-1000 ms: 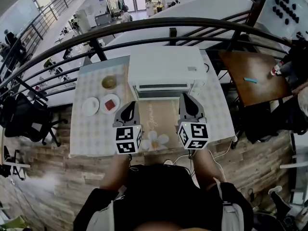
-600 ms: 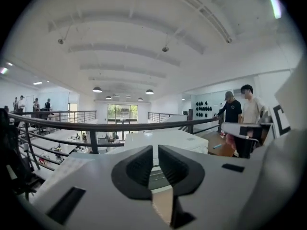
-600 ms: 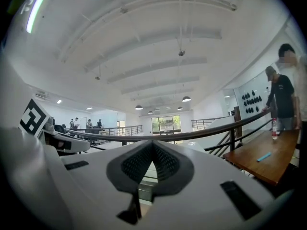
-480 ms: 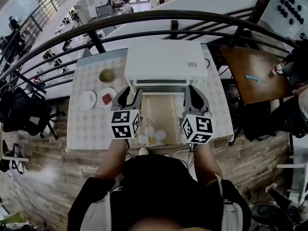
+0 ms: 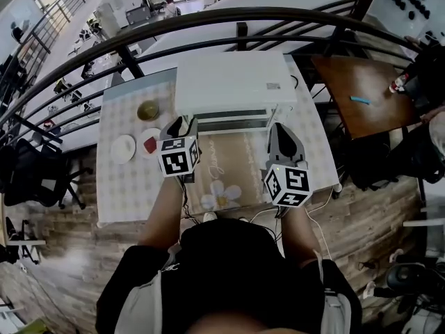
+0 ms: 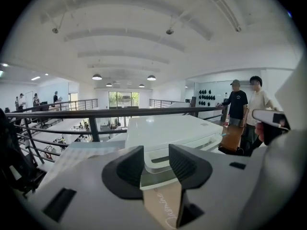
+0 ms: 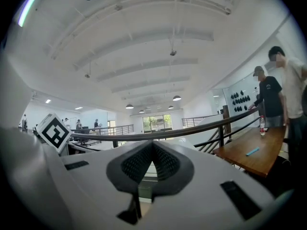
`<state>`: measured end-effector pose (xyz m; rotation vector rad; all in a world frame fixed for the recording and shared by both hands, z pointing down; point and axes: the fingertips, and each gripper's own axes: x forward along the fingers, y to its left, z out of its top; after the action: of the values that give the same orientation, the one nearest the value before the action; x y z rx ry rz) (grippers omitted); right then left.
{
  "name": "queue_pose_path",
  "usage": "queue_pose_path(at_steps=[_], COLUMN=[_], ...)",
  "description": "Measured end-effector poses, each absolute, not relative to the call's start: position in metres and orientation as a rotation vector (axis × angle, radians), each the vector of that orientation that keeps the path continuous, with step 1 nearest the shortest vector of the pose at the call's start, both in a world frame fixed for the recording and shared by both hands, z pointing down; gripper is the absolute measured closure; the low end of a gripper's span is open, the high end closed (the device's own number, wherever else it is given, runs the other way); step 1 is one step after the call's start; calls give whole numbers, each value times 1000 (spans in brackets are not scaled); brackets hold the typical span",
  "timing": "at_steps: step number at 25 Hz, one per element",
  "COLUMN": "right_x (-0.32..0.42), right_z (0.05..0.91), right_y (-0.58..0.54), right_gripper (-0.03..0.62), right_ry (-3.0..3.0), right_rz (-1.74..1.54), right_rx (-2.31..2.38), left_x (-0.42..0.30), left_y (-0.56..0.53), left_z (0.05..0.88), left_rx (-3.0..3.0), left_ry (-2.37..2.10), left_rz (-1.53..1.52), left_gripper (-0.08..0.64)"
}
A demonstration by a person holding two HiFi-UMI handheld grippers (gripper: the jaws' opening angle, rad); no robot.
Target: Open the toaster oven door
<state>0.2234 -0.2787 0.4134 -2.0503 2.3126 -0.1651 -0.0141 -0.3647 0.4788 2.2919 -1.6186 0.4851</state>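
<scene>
The white toaster oven (image 5: pixel 233 82) stands at the back of the table, its door (image 5: pixel 233 122) facing me and closed. My left gripper (image 5: pixel 182 125) is at the left end of the oven's front. In the left gripper view this gripper (image 6: pixel 156 150) is open; its jaws have just been opening, and the oven's (image 6: pixel 168 131) front top edge shows through the gap, with no pad pressing on it. My right gripper (image 5: pixel 280 129) hovers by the oven's right front corner. In its own view the right gripper (image 7: pixel 152 146) is shut on nothing.
A beige placemat with a flower (image 5: pixel 226 176) lies before the oven on the checked tablecloth (image 5: pixel 128 179). A bowl (image 5: pixel 147 110) and two small plates (image 5: pixel 123 148) sit at the left. A dark railing (image 5: pixel 208 23) runs behind; a wooden table (image 5: pixel 361 103) stands at the right.
My left gripper has moved forward to the oven's front left and its jaws have spread apart. The right gripper has edged a little toward the oven.
</scene>
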Motion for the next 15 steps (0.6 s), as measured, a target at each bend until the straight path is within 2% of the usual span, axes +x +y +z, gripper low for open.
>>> queue_pose_path(at_steps=[15], right_x=[248], right_z=[420], right_y=[-271], right_gripper=[589], right_ry=[2222], right_rz=[-191], right_rx=[-2169], left_x=[-22], left_y=[-414], left_z=[539], left_rx=[2048], left_ry=[-1450], left_rz=[499], left_gripper=[416])
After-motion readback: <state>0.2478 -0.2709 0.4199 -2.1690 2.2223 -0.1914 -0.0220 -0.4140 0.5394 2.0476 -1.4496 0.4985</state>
